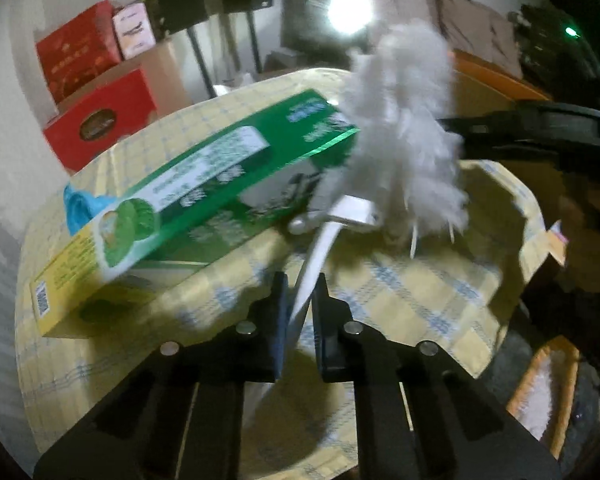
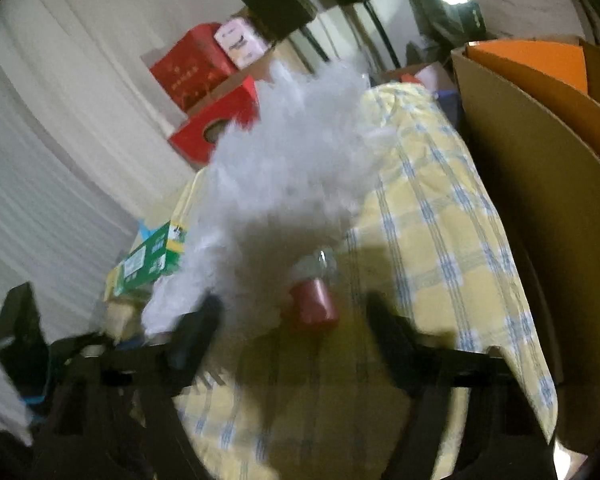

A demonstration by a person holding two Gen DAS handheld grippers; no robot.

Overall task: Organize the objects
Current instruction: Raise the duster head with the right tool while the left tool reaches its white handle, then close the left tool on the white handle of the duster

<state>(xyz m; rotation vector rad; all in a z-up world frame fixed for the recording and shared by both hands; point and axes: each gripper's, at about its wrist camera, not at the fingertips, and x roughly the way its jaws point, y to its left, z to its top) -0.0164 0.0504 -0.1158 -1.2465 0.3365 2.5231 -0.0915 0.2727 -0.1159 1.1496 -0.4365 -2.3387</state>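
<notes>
My left tongs (image 1: pixel 300 300) grip the duster (image 1: pixel 404 132) handle; right tongs (image 2: pixel 296 320) gape, feathers blocking the green box (image 1: pixel 204 184).

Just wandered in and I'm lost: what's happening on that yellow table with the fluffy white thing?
A person is tidying with two hand-held tongs. The left tongs are shut on the thin white handle of a fluffy white feather duster, holding it above the yellow checked tablecloth. The right tongs are open, close to the feathers, holding nothing. A long green and yellow cardboard box lies beside the duster.
</notes>
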